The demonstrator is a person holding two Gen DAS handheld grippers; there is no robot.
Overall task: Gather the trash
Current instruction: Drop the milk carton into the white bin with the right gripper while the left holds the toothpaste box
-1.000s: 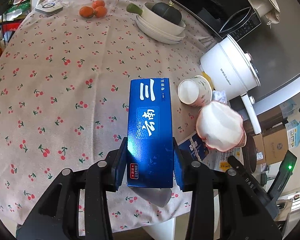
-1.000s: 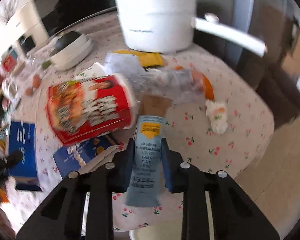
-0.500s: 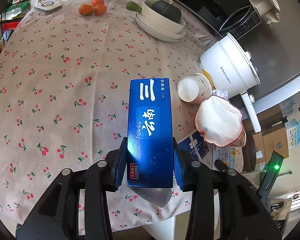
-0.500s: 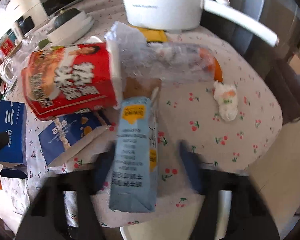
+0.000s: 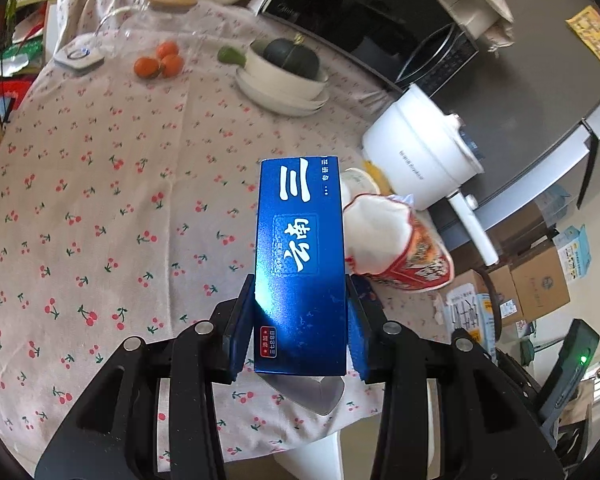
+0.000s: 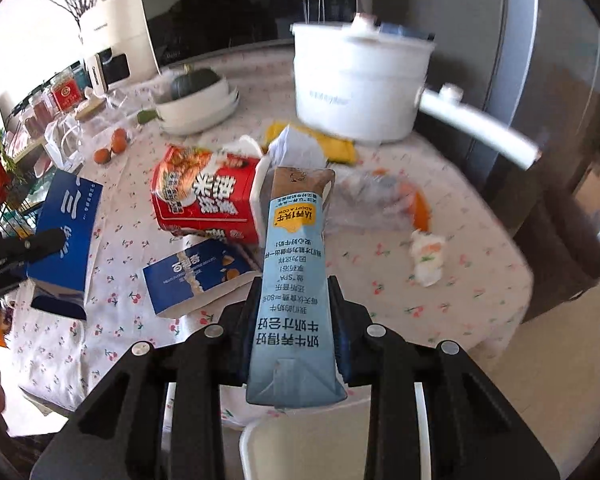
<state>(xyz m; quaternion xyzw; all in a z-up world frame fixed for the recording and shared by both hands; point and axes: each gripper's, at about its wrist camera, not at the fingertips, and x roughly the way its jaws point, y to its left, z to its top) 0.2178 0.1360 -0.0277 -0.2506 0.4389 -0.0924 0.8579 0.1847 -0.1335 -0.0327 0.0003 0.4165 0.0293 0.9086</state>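
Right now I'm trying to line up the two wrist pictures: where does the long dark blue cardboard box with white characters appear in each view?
Left wrist: the dark blue cardboard box fills the centre, clamped between the left gripper pads.
Right wrist: the same box is at the far left edge, above the table.
Shared landmark: the white electric pot with a long handle, upper right in the left view, top centre-right in the right.
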